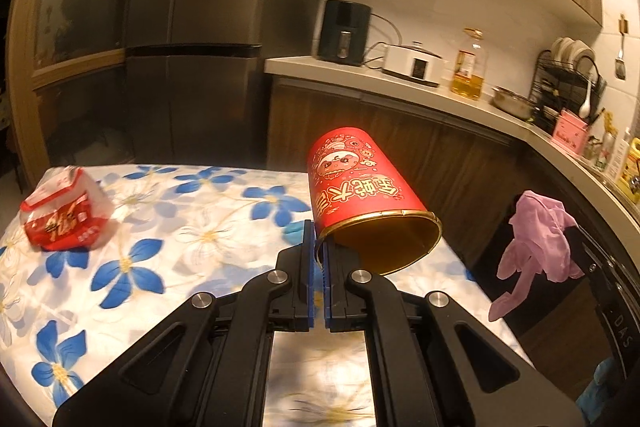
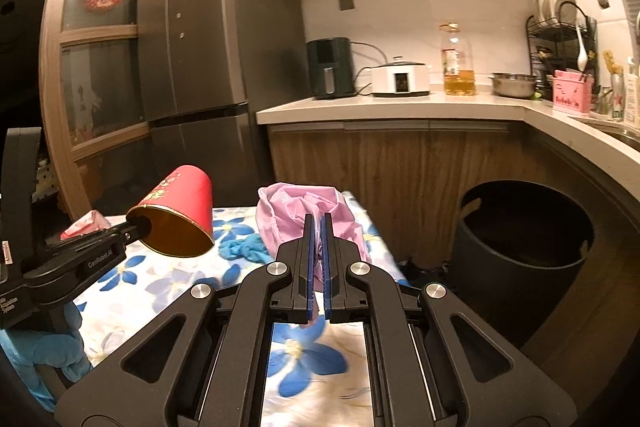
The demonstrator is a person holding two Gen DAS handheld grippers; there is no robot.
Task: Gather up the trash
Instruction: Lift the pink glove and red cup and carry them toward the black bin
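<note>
My left gripper [image 1: 319, 247] pinches only the thin rim of the red printed paper cup [image 1: 362, 187] above the floral table, my right gripper [image 2: 318, 243] clamps the crumpled pink plastic bag [image 2: 308, 211]; either could slip before the black round bin [image 2: 524, 239].

Each tool [image 1: 319, 243] is black with blue ribbed pads [image 2: 325, 255], silver round screws and white lettering.

Your left gripper [image 1: 319, 247] matt black plastic with ribbed blue pads, red paper cup [image 1: 360, 183] with glossy gold lining, thin crinkled pink plastic bag [image 2: 316, 215], smooth flowered cloth on the table [image 1: 160, 259], dark matt bin [image 2: 520, 251], wood-grain cabinets [image 2: 400, 167].
</note>
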